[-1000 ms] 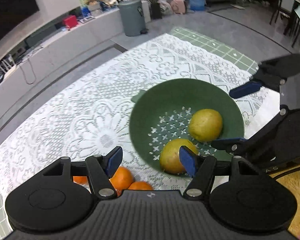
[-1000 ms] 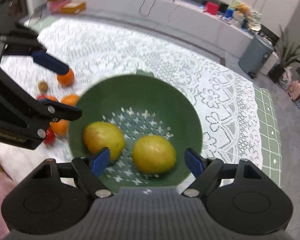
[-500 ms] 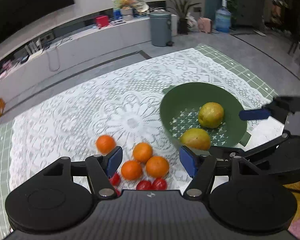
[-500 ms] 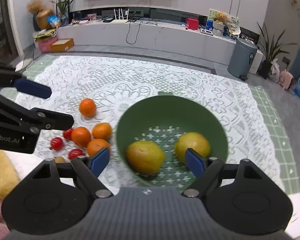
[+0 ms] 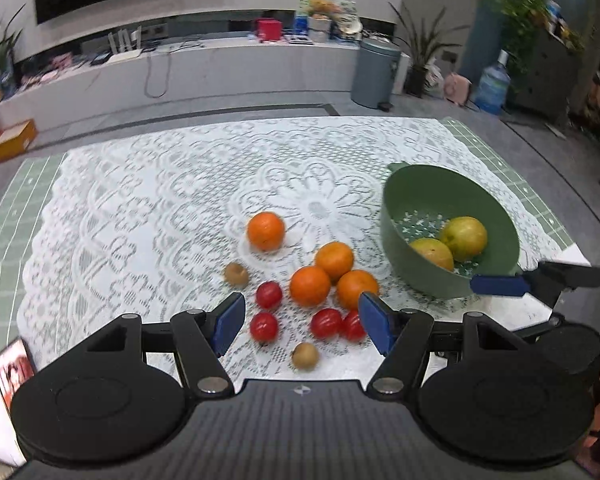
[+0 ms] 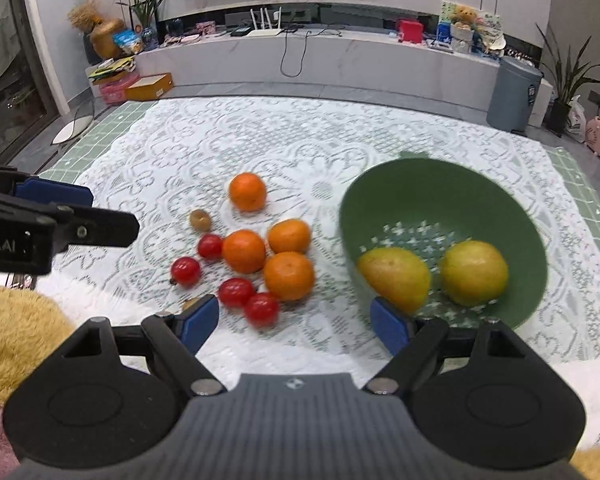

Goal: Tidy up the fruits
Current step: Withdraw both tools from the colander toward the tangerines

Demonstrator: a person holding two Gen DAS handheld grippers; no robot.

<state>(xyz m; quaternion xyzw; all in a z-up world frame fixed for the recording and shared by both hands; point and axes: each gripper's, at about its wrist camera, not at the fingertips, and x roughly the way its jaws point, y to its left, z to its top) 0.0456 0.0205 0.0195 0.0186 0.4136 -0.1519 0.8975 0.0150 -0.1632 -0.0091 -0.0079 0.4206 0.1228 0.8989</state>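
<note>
left gripper [image 5: 302, 322]: its fingers [image 5: 229, 322] stood wide apart with nothing between them, held above the surface.
right gripper [image 6: 294, 322]: its fingers [image 6: 198, 322] were spread wide too, empty, also clear of the surface.
surface [image 5: 140, 216]: it was covered by a white lace cloth over a green gridded mat.
oranges [image 5: 310, 285]: three sat touching in a cluster just ahead of the left fingers, toward their right one; a fourth orange [image 5: 265, 231] lay alone farther ahead.
cherry tomatoes [image 5: 325, 322]: four red ones lay between the left fingers and just ahead of them, two of them touching beside the right finger.
small brown fruits [image 5: 236, 273]: one lay ahead of the left gripper's left finger, another [image 5: 304, 355] sat close in, between the two fingers.
green colander [image 6: 496, 196]: it stood ahead of the right gripper's right finger, apart from the oranges.
yellow-green fruits [image 6: 474, 272]: two lay inside the colander, side by side; the nearer one [image 6: 394, 277] showed just beyond the right finger's tip.
</note>
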